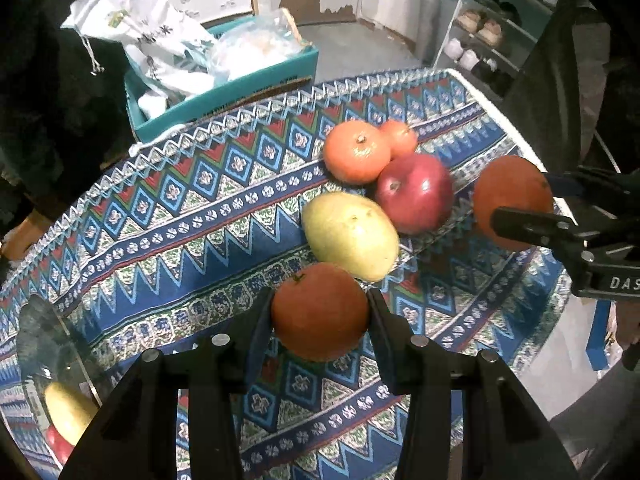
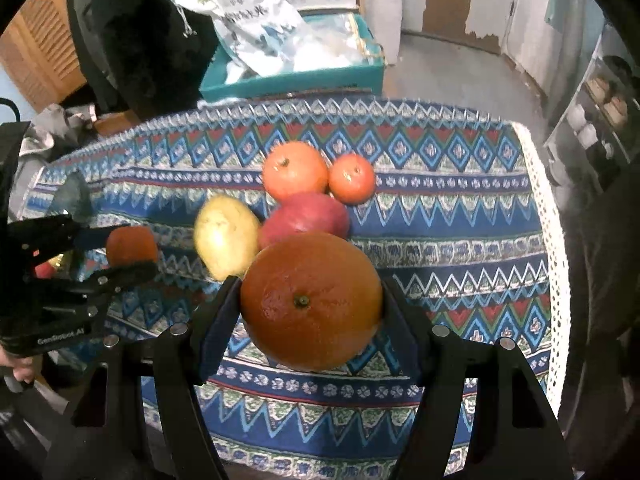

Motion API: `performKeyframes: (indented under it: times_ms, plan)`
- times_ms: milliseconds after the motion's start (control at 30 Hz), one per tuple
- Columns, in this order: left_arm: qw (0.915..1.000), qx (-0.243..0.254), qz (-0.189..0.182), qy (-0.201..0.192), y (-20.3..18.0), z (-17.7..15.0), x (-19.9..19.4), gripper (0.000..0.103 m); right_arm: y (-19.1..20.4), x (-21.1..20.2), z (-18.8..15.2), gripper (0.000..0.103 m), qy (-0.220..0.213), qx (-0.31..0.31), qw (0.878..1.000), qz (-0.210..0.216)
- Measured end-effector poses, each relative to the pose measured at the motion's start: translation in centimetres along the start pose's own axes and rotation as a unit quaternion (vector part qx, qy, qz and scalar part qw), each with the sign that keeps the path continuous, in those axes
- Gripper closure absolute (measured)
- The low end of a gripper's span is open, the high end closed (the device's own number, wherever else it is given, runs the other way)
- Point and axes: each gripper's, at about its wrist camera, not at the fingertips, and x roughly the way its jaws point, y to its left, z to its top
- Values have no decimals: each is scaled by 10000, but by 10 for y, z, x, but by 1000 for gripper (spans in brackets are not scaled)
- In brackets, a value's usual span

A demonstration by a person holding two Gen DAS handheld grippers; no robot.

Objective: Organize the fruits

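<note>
Tangerine clamped between left jaws, orange between right jaws

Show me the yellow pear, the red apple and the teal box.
yellow pear (image 1: 350,236): left wrist view, middle of its skin.
red apple (image 1: 416,194): left wrist view, centre of its side.
teal box (image 2: 292,80): right wrist view, front wall.

Lived-in home: shoe rack, patterned tablecloth, peeling wall.
</note>
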Motion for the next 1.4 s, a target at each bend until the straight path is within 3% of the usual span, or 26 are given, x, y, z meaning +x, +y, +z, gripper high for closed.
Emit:
performKeyframes:
  times_ms: [667,1033,1400]
  plan:
    - [9965,-75,-69,-825,5,-4,-91,57,52,-73,28,34,-917,-415,9945,278]
    - [9928,-74,45,-1199,17,-13,-131,57,87,-89,45,34,-1145,-645,9904,437]
    - [9894,-424,172,-1381,53,-27,-156,57,135,-96,63,34,-1259,-959,9852,661]
